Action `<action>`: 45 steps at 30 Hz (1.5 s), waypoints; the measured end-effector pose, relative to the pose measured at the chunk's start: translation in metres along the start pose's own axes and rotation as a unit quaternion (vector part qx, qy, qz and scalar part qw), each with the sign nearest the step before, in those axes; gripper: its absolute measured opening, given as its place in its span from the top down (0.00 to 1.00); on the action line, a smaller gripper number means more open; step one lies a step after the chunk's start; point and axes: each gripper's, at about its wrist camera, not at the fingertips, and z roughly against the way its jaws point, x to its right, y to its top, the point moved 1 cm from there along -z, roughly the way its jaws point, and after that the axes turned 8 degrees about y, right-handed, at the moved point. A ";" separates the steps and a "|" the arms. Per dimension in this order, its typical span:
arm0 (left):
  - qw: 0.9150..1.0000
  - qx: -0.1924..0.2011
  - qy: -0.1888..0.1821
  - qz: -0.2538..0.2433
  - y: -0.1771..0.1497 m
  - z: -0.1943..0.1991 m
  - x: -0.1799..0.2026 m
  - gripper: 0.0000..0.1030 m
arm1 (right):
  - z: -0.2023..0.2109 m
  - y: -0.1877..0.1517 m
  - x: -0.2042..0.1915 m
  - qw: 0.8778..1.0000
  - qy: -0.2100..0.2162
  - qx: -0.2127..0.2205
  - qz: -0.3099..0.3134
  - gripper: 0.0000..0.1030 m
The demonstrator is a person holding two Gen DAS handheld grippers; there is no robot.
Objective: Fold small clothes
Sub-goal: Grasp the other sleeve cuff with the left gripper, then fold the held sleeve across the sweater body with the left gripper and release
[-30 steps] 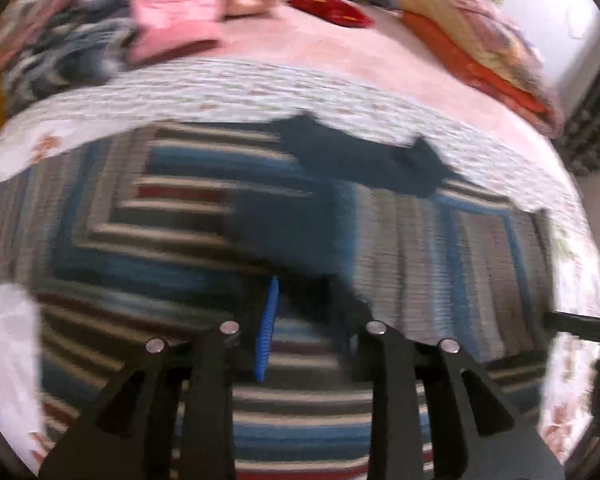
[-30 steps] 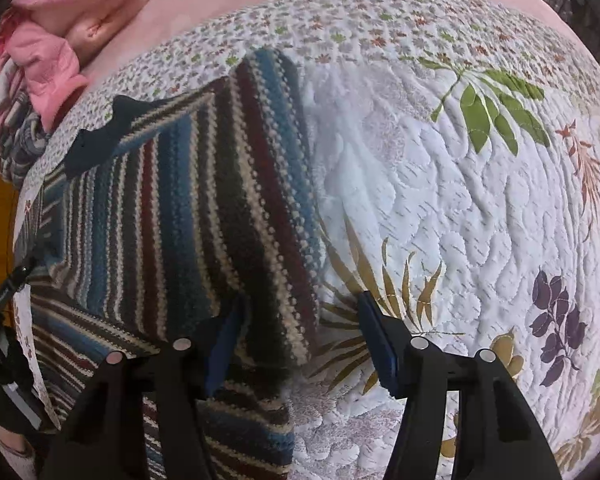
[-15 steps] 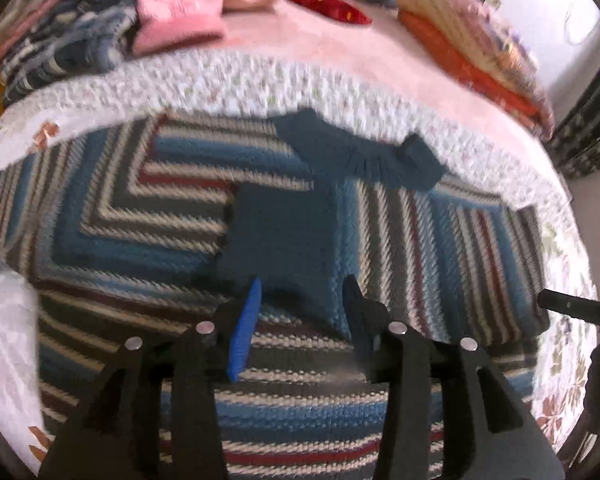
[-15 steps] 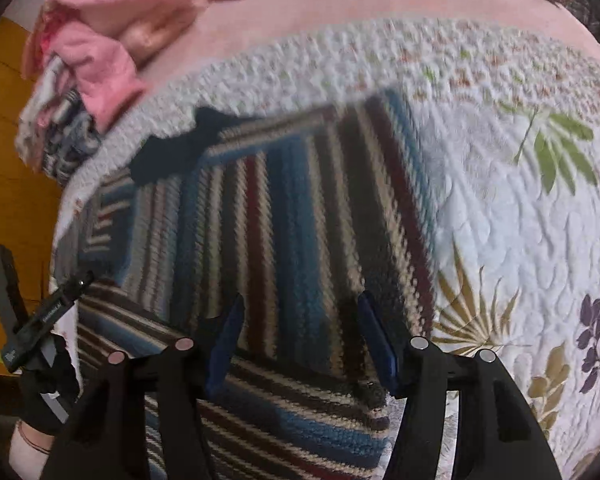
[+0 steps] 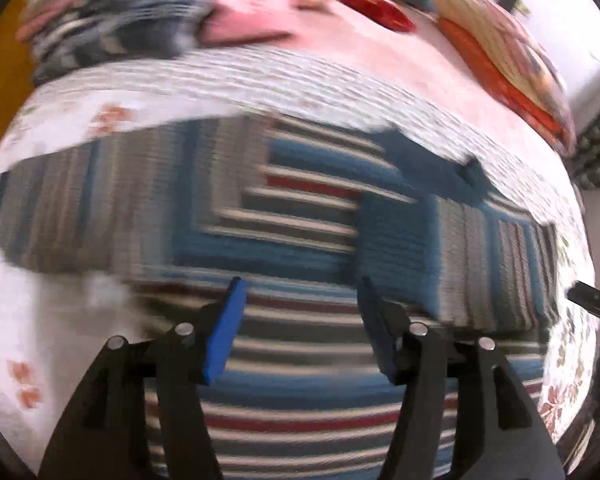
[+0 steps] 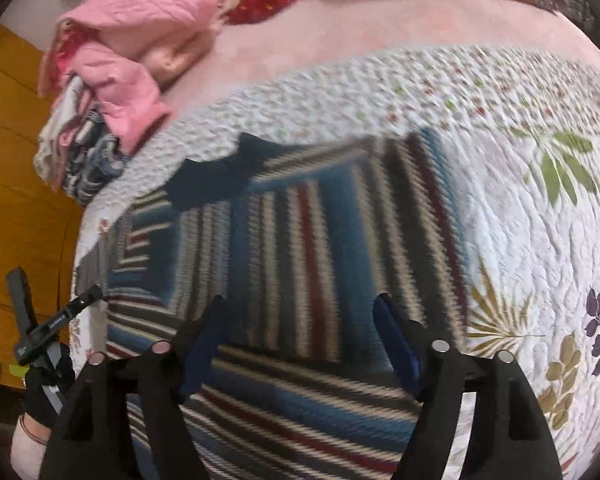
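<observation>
**Striped sweater flat on bed, both tools free**

While both views are motion-smeared, we read the striped sweater (image 5: 308, 240) as spread flat across the near edge of the quilt (image 6: 540, 208), its dark blue collar (image 6: 216, 176) pointing toward the far side of the bed. We judge this as between folds: the garment is laid out, no fold visibly made yet.

The left gripper (image 5: 300, 320) hovers low over the hem stripes, jaws spread wide, nothing between them. The right gripper (image 6: 300, 344) sits over the sweater's right half near its side edge, also spread and empty. Both tilt forward and down toward the knit; contact we cannot confirm through the blur.

In the right wrist view, the person's gloved hand (image 6: 44, 384) shows at the quilt's near-left corner, holding the other tool.

Next move, as we judge it: pinch a sleeve or side edge and carry it inward toward the middle. Thick knit calls for a deep bite.

A clothes pile (image 6: 120, 60) sits at the bed's far-left corner, well apart.
</observation>
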 end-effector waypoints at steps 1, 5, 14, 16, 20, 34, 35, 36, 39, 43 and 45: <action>1.000 0.003 0.022 0.011 0.003 0.004 -0.026 0.41 | 0.000 -0.001 -0.008 1.000 0.006 0.002 -0.002 0.23; 0.994 -0.010 0.072 0.086 0.009 0.005 -0.126 0.36 | -0.011 -0.006 -0.033 1.000 0.018 -0.006 0.003 0.22; 0.955 -0.045 0.048 0.291 -0.002 -0.040 -0.283 0.36 | -0.038 -0.027 -0.058 0.998 -0.008 -0.035 0.045 0.22; 0.949 -0.047 0.042 0.310 -0.004 -0.048 -0.301 0.36 | -0.041 -0.029 -0.059 0.998 -0.021 -0.037 0.055 0.22; 0.928 -0.048 0.009 0.369 -0.009 -0.063 -0.328 0.36 | -0.046 -0.031 -0.047 0.996 -0.042 -0.042 0.059 0.22; 0.935 -0.034 -0.005 0.352 0.024 -0.097 -0.320 0.79 | -0.063 -0.034 -0.027 0.994 -0.075 -0.055 0.056 0.22; 0.935 -0.030 -0.012 0.353 0.024 -0.095 -0.320 0.85 | -0.065 -0.035 -0.028 0.994 -0.077 -0.057 0.061 0.23; 0.935 -0.026 -0.016 0.354 0.025 -0.094 -0.320 0.88 | -0.066 -0.036 -0.029 0.993 -0.078 -0.058 0.064 0.22; 0.942 0.001 -0.005 0.336 0.032 -0.080 -0.311 0.89 | -0.069 -0.036 -0.033 0.992 -0.080 -0.061 0.072 0.23; 0.951 0.043 -0.010 0.305 0.042 -0.056 -0.294 0.89 | -0.068 -0.035 -0.036 0.992 -0.079 -0.059 0.077 0.23; 0.957 0.059 -0.015 0.285 0.046 -0.041 -0.280 0.89 | -0.066 -0.034 -0.036 0.992 -0.079 -0.058 0.080 0.23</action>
